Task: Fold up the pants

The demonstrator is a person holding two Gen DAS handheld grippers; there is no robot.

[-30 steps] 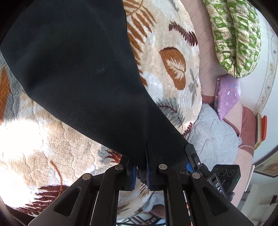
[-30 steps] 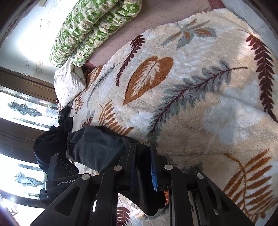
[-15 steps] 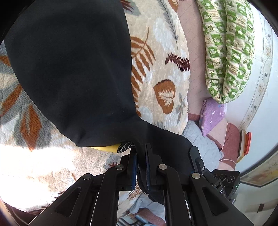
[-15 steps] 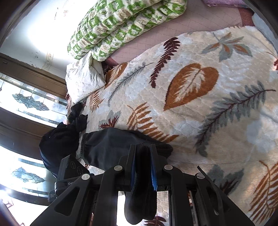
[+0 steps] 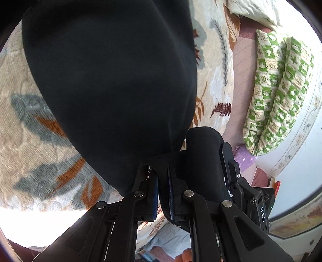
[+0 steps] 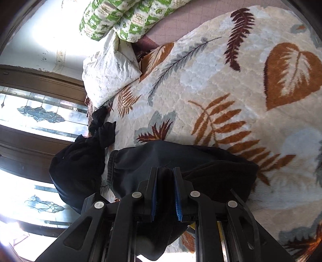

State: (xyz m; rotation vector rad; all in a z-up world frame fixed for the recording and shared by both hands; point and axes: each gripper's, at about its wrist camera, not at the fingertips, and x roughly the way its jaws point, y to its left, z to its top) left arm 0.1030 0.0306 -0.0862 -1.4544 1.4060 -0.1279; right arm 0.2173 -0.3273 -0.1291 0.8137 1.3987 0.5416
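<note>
Two grippers, both clamped on the black pants (image 5: 112,84). Left gripper (image 5: 163,193): pinching a bunched edge of fabric between the blue pads, most of the garment hanging forward toward 12 o'clock and blocking much of that view. Right gripper (image 6: 166,193): closed on a thick fold, with the elastic waistband at 9 o'clock of the pads and the remaining cloth draped toward 3 o'clock onto the leaf-patterned blanket (image 6: 231,84) covering the bed.

Probable failure points from this state:

- Slippage at the left gripper. Cause: shallow bite on a narrow bunch carrying much hanging weight.
- Uneven fold line. Cause: grippers seemingly holding different layers and thicknesses, so edges unlikely to align when lowered.
- Trapped wrinkles. Cause: plush blanket dragging on cloth if pulled rather than laid down.
- Snagging on the second dark garment (image 6: 78,167) lying at 9 o'clock in the right view, just beside the waistband. Cause: sweeping the pants in that direction.
- Misjudged placement. Cause: landing area hidden behind suspended fabric in the left view.

Green patterned bedding (image 6: 128,18) at 12 o'clock: well apart, no interference expected.
</note>
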